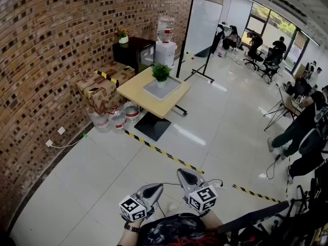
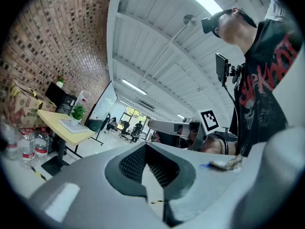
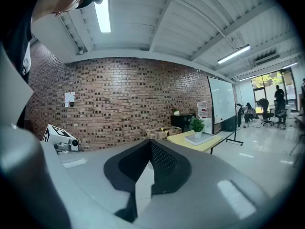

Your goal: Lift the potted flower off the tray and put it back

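A small green potted flower (image 1: pixel 161 75) in a white pot stands on a pale grey tray (image 1: pixel 169 88) on a square wooden table (image 1: pixel 134 90) far across the room. The same potted flower (image 2: pixel 76 113) shows small at the left of the left gripper view, and the potted flower (image 3: pixel 197 126) on its tray (image 3: pixel 205 138) at mid-right of the right gripper view. My left gripper (image 1: pixel 156 189) and right gripper (image 1: pixel 182 173) are held close to my body at the bottom of the head view. Both are shut and hold nothing.
Cardboard boxes (image 1: pixel 100 86) and water bottles (image 1: pixel 115 119) sit by the brick wall beside the table. A black cabinet (image 1: pixel 134 53), a water dispenser (image 1: pixel 165 42) and a whiteboard (image 1: pixel 202 27) stand behind it. Yellow-black tape (image 1: pixel 164 151) crosses the floor. People work at desks (image 1: pixel 294 101) on the right.
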`<state>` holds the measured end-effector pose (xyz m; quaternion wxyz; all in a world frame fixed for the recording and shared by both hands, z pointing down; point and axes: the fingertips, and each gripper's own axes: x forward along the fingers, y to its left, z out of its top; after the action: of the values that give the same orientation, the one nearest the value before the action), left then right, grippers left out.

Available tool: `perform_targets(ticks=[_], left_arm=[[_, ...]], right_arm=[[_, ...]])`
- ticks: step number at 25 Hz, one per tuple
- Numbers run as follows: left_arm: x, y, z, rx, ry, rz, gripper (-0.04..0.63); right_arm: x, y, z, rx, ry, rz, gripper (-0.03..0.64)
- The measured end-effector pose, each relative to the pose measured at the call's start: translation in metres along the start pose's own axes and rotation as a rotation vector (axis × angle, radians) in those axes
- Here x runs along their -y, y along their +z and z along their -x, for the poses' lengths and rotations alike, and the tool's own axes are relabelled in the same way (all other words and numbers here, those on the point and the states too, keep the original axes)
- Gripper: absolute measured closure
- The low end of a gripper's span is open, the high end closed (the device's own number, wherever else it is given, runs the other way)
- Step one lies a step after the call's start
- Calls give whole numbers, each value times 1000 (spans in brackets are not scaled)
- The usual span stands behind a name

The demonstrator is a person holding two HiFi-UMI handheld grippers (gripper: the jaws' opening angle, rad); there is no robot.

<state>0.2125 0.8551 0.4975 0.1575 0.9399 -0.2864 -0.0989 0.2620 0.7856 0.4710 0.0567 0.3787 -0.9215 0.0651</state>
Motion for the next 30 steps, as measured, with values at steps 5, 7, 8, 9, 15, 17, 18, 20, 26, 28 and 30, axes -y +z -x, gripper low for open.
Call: perform_targets(ticks=[5, 7, 8, 9, 15, 17, 18, 20, 26, 28, 30], left_arm=[[-4, -17, -12, -21, -30, -9, 595], [-13, -9, -13, -5, -17, -29, 595], [-18, -4, -11, 4, 1, -32, 595], [-25, 1, -8, 14, 21, -33, 595], [-99, 19, -21, 18, 148, -25, 595], [-125, 28, -51, -3, 154, -50, 595], [-138, 34, -70, -18, 155, -63, 595], [-163, 49, -115, -49, 149, -84, 595], [-228, 118, -231, -49, 132, -107, 595], [-250, 123, -260, -47, 123, -85, 595], [-267, 118, -274, -88, 117, -77, 595]], right_arm=[[9, -8, 8, -17, -21, 5, 614], [16, -17, -2, -45, -17, -10, 614], [18, -23, -9, -61, -10, -18, 614], [19, -27, -18, -74, 0, -25, 614], [45, 1, -89, 44, 92, -13, 614], [69, 12, -116, 76, 125, 7, 614], [84, 17, -128, 87, 136, 10, 614], [120, 33, -149, 118, 144, 18, 614], [224, 111, -181, 283, 120, 20, 614], [255, 115, -196, 274, 120, 22, 614], [272, 109, -212, 245, 108, 3, 614]])
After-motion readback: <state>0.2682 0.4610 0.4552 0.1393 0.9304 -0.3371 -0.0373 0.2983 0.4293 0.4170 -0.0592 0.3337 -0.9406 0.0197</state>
